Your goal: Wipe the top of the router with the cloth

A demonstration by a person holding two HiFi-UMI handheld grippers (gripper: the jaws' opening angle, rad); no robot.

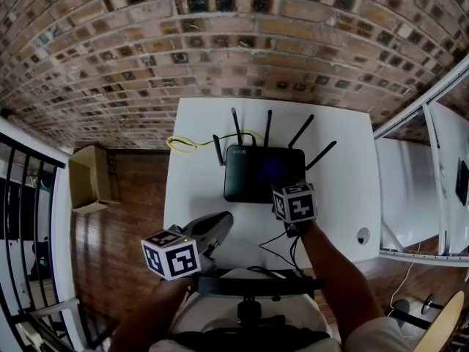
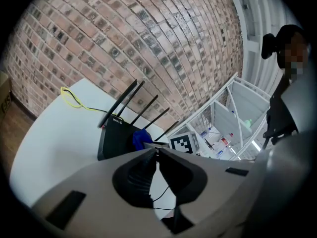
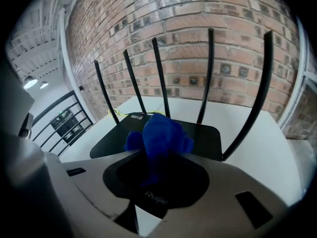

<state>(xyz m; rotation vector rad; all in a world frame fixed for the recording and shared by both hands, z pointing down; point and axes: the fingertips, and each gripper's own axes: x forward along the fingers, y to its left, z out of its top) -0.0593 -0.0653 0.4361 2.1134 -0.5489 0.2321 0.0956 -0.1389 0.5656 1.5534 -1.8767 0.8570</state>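
Observation:
A black router [image 1: 256, 173] with several upright antennas lies on the white table [image 1: 194, 182]. My right gripper [image 3: 161, 152] is shut on a bunched blue cloth [image 3: 159, 135], which rests on the near part of the router's top [image 3: 203, 138]. In the head view, the right gripper's marker cube [image 1: 294, 202] covers the cloth at the router's near right corner. My left gripper [image 1: 220, 224] hangs over the table's near left part, short of the router, shut and empty. The left gripper view shows the cloth [image 2: 140, 139] on the router [image 2: 116, 135] just beyond its closed tips [image 2: 156, 150].
A yellow cable [image 1: 183, 144] loops behind the router, and thin black cables [image 1: 278, 251] run off the table's near edge. A brick wall stands close behind. A cardboard box [image 1: 89, 178] sits on the wood floor to the left, and white shelving [image 1: 410, 167] stands to the right.

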